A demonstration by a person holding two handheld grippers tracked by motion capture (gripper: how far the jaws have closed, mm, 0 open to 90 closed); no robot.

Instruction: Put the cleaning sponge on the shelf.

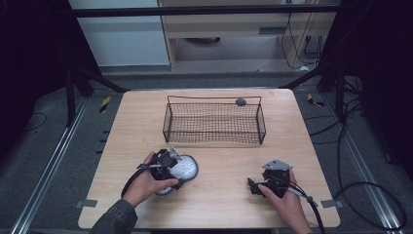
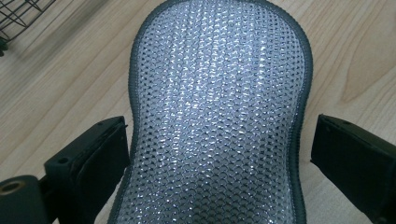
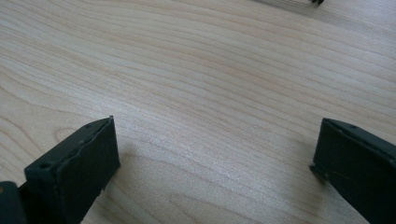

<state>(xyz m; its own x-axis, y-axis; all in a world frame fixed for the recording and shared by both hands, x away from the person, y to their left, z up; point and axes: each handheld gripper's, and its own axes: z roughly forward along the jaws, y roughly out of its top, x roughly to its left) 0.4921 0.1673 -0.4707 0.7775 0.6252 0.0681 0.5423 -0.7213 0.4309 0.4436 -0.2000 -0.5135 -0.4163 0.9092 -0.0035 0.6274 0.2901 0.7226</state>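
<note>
A silver mesh scouring pad (image 1: 185,169) with a dark grey rim lies flat on the wooden table, front left of centre. My left gripper (image 1: 168,168) is lowered over its near end. In the left gripper view the pad (image 2: 219,70) runs lengthwise between the two black jaws. The left gripper (image 2: 219,126) is open, with the left jaw right at the pad's edge and a small gap on the right. My right gripper (image 1: 252,185) rests low at the front right. Its jaws stand wide apart over bare wood, so the right gripper (image 3: 217,122) is open and holds nothing.
A black wire basket (image 1: 214,139) stands at the back middle of the table (image 1: 292,146), with a small dark round thing (image 1: 240,102) on its far rim. One basket corner (image 2: 14,18) is at the upper left of the left gripper view.
</note>
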